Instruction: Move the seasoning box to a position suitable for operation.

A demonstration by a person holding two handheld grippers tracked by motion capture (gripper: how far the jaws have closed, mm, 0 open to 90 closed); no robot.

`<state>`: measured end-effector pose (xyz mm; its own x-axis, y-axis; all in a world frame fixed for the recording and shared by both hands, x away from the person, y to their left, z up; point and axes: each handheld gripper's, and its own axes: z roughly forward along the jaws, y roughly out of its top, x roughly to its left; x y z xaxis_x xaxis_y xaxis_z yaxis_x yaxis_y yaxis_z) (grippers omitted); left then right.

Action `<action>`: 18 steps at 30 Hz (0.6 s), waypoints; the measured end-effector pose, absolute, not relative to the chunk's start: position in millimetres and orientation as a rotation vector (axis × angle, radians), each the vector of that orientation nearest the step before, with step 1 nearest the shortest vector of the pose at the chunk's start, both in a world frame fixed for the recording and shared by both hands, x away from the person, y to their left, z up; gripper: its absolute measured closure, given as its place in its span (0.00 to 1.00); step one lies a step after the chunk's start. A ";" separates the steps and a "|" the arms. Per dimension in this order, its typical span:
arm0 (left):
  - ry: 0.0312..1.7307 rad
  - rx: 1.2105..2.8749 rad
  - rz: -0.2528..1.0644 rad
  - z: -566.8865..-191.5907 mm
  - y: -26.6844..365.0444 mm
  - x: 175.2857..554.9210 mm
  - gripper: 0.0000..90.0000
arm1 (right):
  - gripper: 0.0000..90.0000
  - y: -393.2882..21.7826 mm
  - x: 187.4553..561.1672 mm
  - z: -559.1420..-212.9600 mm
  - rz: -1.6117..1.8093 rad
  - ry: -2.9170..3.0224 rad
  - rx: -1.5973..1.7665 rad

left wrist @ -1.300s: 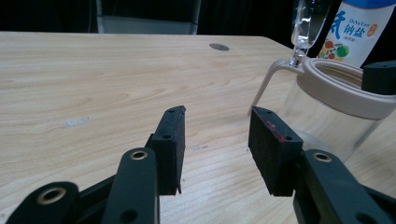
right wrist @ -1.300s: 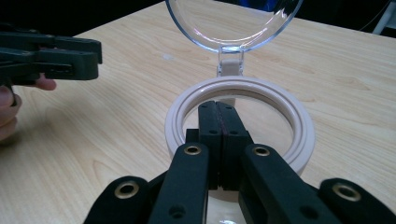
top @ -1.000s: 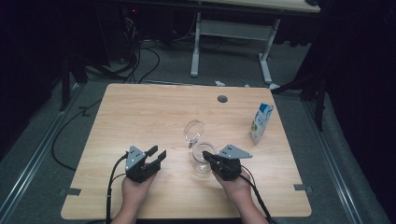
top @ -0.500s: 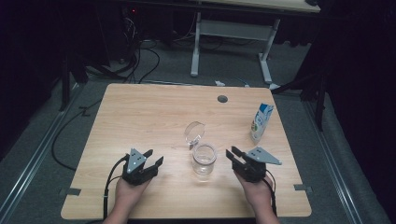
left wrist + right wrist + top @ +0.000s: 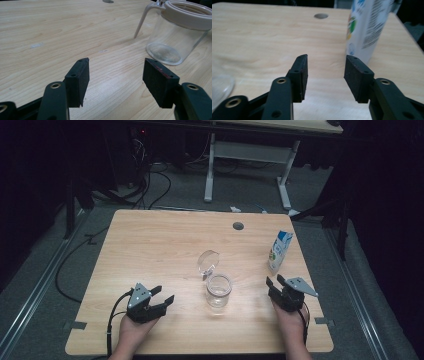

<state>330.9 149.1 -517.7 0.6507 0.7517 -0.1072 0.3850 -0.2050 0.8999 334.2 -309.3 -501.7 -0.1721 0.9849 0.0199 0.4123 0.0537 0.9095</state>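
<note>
1. Pale wooden table (image 5: 150, 250) in a dark room, cables on the floor behind.
2. Glass jar (image 5: 218, 291) upright near the front middle, mouth up, hinged lid (image 5: 207, 262) swung open toward the far side.
3. Left gripper (image 5: 161, 300) at front left, jaws just opened wide, nothing between them.
4. Right gripper (image 5: 274, 283) now well right of the jar after gripping it a second ago; jaws just opened, empty.
5. Milk carton (image 5: 280, 251) upright just beyond the right gripper; cable hole (image 5: 238, 226) farther back.
</note>
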 end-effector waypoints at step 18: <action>0.897 1.805 0.485 -517.9 150.6 328.9 0.44 | 0.66 -329.7 399.6 -483.5 1.017 1.529 1.505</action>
